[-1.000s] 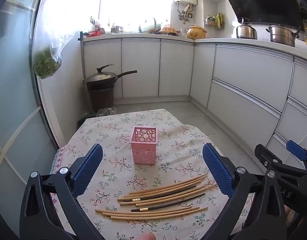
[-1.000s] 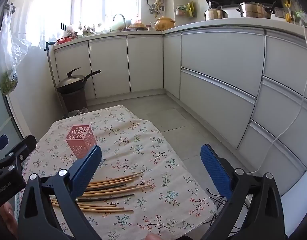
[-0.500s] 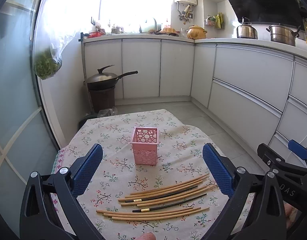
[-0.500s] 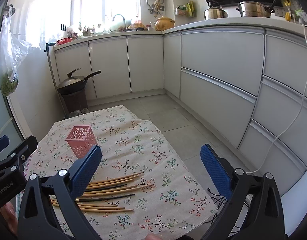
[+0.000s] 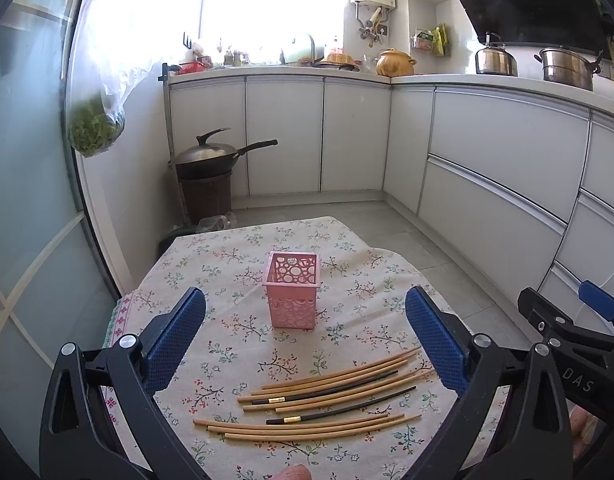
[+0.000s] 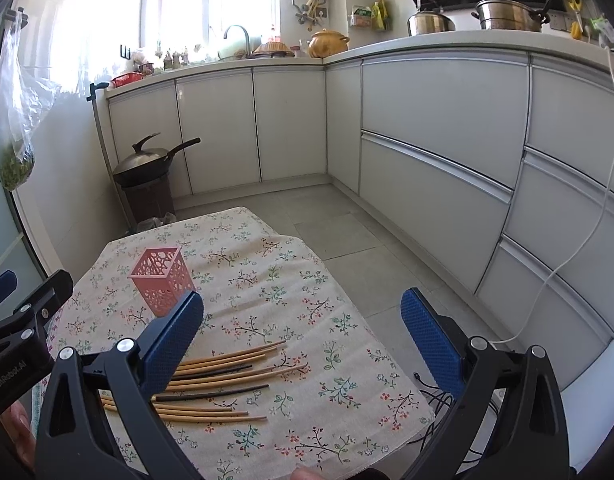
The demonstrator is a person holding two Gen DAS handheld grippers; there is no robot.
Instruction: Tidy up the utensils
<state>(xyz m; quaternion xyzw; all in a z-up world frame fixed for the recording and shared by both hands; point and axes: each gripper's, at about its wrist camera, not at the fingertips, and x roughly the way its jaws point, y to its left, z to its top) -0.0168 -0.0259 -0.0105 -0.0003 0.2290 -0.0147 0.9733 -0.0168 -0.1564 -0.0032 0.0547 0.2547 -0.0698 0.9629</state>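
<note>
Chopsticks (image 5: pixel 319 400) flat on table (image 5: pixel 227 264), long way left-right, just below left hand-held gripper (image 5: pixel 305 344), spread, empty. Right hand-held gripper (image 6: pixel 301 334) spread too, chopsticks to its left. Pink basket (image 5: pixel 293 294) stands behind.

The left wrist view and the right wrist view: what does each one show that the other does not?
Only the left wrist view shows the right gripper at its right edge. Only the right wrist view shows the white cable hanging down the cabinets, and the left gripper at its left edge. Both show the pink holder, empty, and the chopsticks lying loose on the floral tablecloth. Both jaws stand open.
</note>
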